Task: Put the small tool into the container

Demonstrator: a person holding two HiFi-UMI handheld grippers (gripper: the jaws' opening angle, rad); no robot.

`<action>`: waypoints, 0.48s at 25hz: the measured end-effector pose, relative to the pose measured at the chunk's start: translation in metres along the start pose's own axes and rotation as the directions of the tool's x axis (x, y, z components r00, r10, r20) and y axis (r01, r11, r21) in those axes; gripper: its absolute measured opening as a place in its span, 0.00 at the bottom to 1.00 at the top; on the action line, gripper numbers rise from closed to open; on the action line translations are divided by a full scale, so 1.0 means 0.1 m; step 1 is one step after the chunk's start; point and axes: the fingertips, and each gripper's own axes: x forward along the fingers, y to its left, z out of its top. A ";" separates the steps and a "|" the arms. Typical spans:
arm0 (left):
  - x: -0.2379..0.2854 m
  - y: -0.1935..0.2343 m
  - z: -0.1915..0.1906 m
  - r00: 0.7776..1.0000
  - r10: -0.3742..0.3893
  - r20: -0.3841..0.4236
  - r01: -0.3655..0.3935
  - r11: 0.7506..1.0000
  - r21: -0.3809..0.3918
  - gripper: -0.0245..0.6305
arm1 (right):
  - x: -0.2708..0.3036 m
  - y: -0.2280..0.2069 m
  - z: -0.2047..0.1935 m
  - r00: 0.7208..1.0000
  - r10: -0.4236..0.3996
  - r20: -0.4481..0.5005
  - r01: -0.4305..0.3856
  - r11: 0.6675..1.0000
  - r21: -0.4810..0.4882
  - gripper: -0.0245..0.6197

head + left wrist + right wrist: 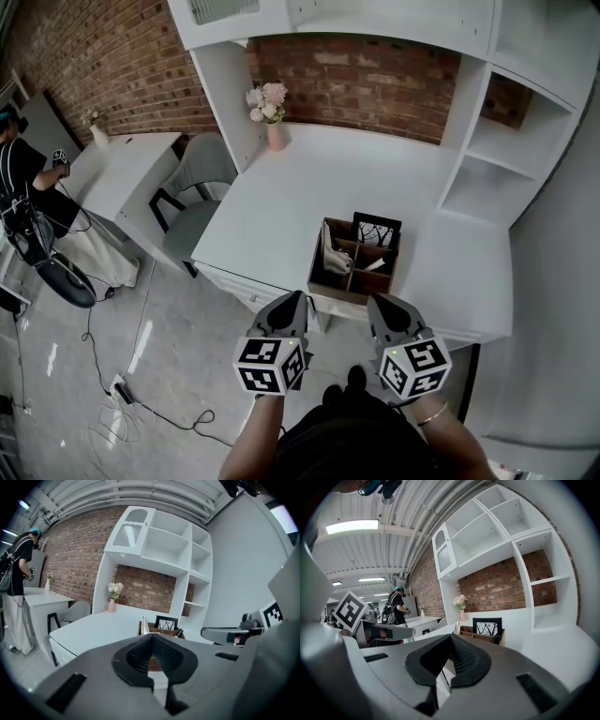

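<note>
At the front edge of the white surface [281, 197] stands the container, a brown wooden organiser box [352, 295] divided into compartments.

Task status: both grippers are held side by side just in front of the box, off the surface edge. The left gripper [294, 298] has its jaws pressed together with nothing between them, as its own view confirms [152, 637]. The right gripper [380, 302] is likewise closed and empty [451, 637]. No tool is carried by either. A small slim item [375, 265] leans in the right-hand compartment of the box; it is judged to be the small tool, though it is too small to identify firmly. A pale folded object [330, 253] occupies the left compartment. On that reading the placing is done and nothing is left except drawing clear; if that item is not the tool, the tool is in no view.

Surface: otherwise bare, apart from a black-framed picture [376, 230] touching the back of the box and a pink vase of flowers [272, 117] well apart at the rear corner. An open white hutch [487, 169] rises over the surface on the right.

Room: brick wall [375, 84], grey floor with loose cables [122, 394], a grey chair [192, 187] beside the surface, a second white desk [122, 169] and a person [23, 178] standing at it.
</note>
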 end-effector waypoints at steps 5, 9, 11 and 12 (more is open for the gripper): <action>-0.05 -0.02 0.00 1.000 -0.004 0.004 0.004 1.000 0.002 0.05 | -0.06 0.03 0.00 1.000 -0.007 0.003 0.007 1.000 -0.013 0.04; -0.10 -0.03 -0.01 1.000 -0.004 0.000 0.004 1.000 -0.001 0.05 | -0.10 0.07 -0.01 1.000 -0.008 0.001 0.008 1.000 -0.022 0.04; -0.11 -0.03 -0.01 1.000 -0.005 -0.001 0.005 1.000 -0.001 0.05 | -0.11 0.07 -0.01 1.000 -0.008 0.001 0.008 1.000 -0.024 0.04; -0.10 -0.04 -0.01 1.000 -0.006 -0.001 0.006 1.000 -0.001 0.05 | -0.12 0.07 -0.01 1.000 -0.007 0.002 0.007 1.000 -0.025 0.04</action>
